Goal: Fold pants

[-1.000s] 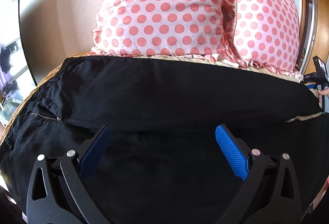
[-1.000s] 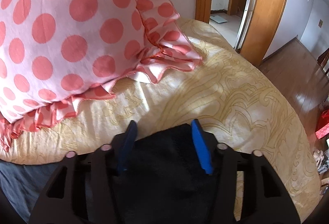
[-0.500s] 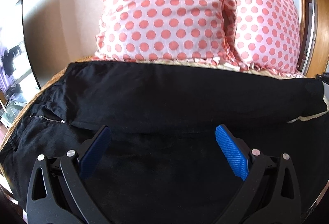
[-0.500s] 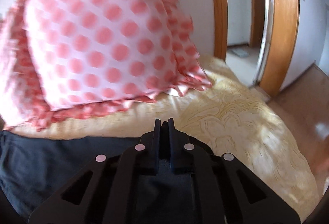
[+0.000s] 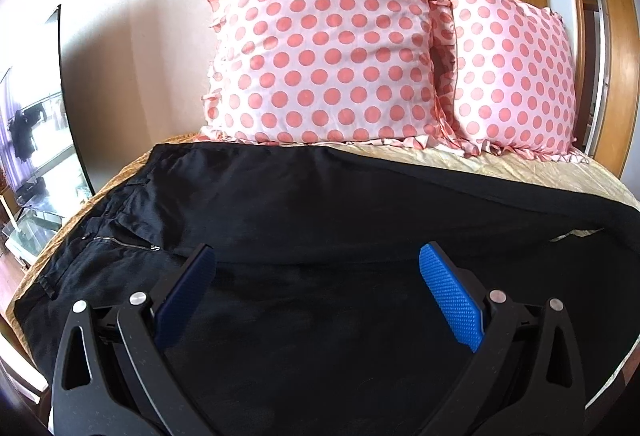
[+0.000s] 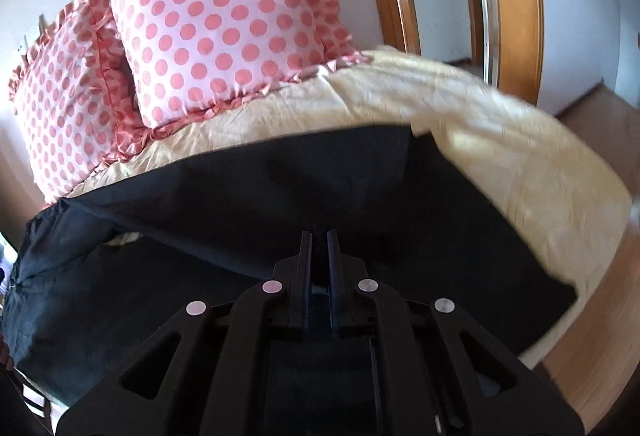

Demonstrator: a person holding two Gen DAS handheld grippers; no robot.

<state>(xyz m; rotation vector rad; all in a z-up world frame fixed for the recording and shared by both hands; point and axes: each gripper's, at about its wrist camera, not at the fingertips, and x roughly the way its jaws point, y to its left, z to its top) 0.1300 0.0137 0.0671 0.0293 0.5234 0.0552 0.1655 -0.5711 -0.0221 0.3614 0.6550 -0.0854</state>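
At the bottom of the left wrist view, the left gripper (image 5: 316, 292) hangs with its blue pads spread wide, gripping nothing, over black pants (image 5: 320, 204) laid across the frame's middle. In the right wrist view, the right gripper (image 6: 319, 256) at bottom centre has its fingers nearly together; whether they pinch the dark cloth is unclear. Beyond lie a yellow bedspread (image 6: 480, 124) and two polka-dot pillows (image 5: 320, 44) at top.

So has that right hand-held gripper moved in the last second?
Yes. The right hand-held gripper pulled back from the polka-dot pillows, jaws now shut, over the black pants.
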